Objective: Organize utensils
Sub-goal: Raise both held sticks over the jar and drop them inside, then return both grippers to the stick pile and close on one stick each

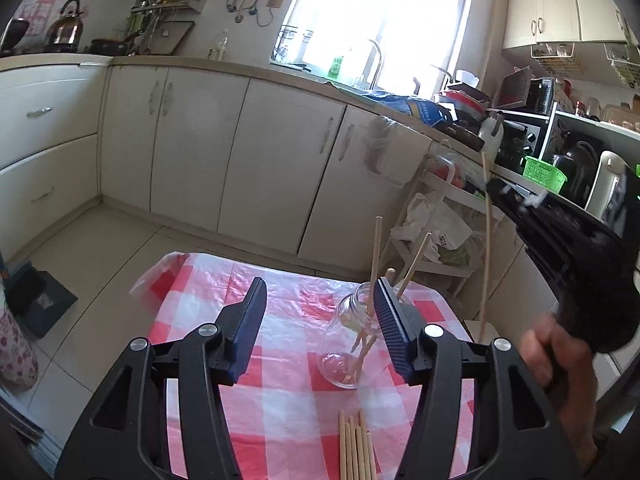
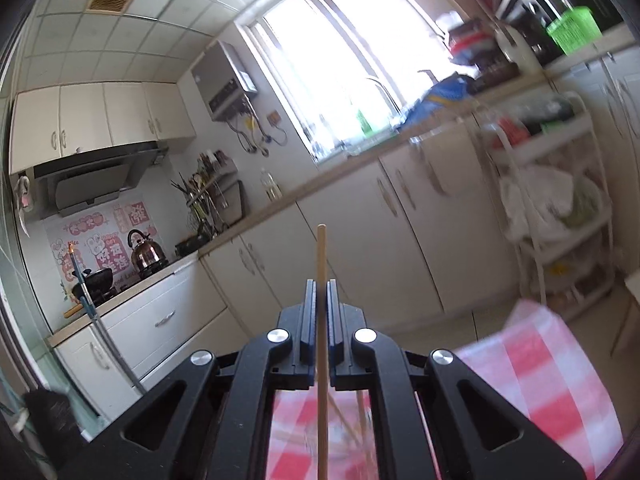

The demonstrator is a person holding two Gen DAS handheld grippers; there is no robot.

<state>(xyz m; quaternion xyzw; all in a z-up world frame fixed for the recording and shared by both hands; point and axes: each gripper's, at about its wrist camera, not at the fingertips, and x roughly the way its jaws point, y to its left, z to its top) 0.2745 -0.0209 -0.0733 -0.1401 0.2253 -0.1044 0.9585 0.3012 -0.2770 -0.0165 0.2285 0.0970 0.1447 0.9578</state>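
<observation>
A clear glass jar [image 1: 352, 340] stands on the red-and-white checked tablecloth [image 1: 280, 360] with two wooden chopsticks [image 1: 375, 256] in it. Several more chopsticks [image 1: 356, 448] lie on the cloth at the near edge. My left gripper [image 1: 320, 320] is open and empty, its right finger beside the jar. My right gripper [image 2: 321, 296] is shut on a single chopstick [image 2: 322, 264]. In the left wrist view that gripper [image 1: 496, 190] is raised to the right of the jar, holding the chopstick [image 1: 486, 264] nearly upright.
Cream kitchen cabinets [image 1: 240, 152] run behind the table, with a sink and window above. A white trolley with bags [image 1: 436, 232] stands beyond the table's far right corner. The tiled floor [image 1: 100, 248] lies to the left.
</observation>
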